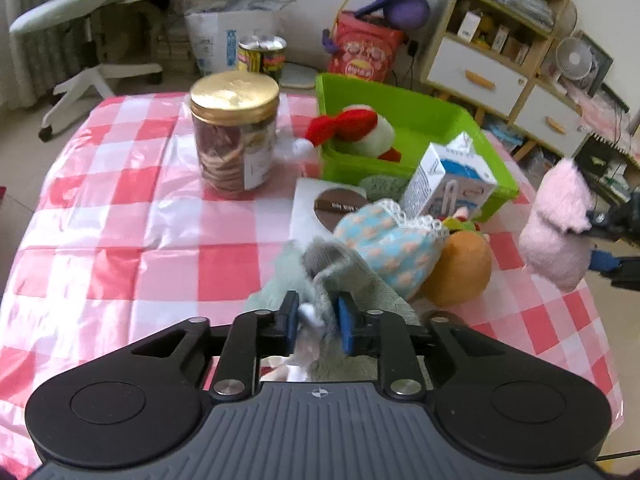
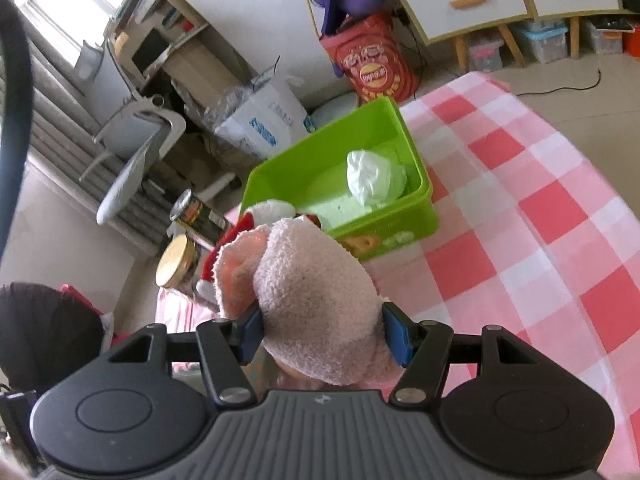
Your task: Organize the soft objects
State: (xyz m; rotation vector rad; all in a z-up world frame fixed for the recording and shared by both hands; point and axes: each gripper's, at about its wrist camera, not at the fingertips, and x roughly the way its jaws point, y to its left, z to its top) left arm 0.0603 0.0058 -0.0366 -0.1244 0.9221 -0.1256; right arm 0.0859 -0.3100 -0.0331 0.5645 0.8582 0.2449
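Observation:
My left gripper [image 1: 317,316] is shut on a grey-green plush toy [image 1: 340,276] that lies on the checked tablecloth. Just beyond it lie a blue patterned soft toy [image 1: 394,246] and an orange plush [image 1: 460,268]. My right gripper [image 2: 324,334] is shut on a pink fluffy plush [image 2: 316,300] and holds it in the air short of the green bin [image 2: 404,220]. The pink plush also shows in the left wrist view [image 1: 558,228], right of the table. The bin [image 1: 448,112] holds a red-hatted plush [image 1: 360,128] and a white bag [image 2: 374,178].
A gold-lidded cookie jar [image 1: 236,132], a milk carton [image 1: 448,184] and a white box with a brown circle [image 1: 320,208] stand on the table [image 1: 120,220]. Cans, a cardboard box, an office chair, a red snack bag and shelves surround it.

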